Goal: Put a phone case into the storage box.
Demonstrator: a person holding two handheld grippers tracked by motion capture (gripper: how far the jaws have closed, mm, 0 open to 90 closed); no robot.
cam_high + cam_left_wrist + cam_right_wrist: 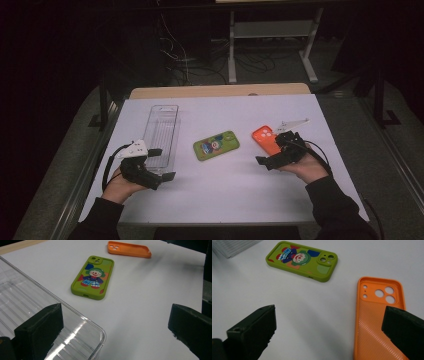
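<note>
Flat white worktop point(225, 190). Green rubbery phone case point(93, 277) w/ clown print: red, blue, orange patches, checked trousers. Plain orange silicone phone case point(374, 322), dotted texture inside. Clear ribbed plastic tray point(37, 312). Both claws' jaws matte black.

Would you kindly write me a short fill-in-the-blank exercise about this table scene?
1. The phone case printed with a clown is ____ in colour.
2. The orange phone case lies with its hollow inside facing ____.
3. The left gripper hovers at the near end of a clear plastic ____.
4. The right gripper has its jaws ____, with nothing held between them.

Missing words: green; up; tray; open
</note>
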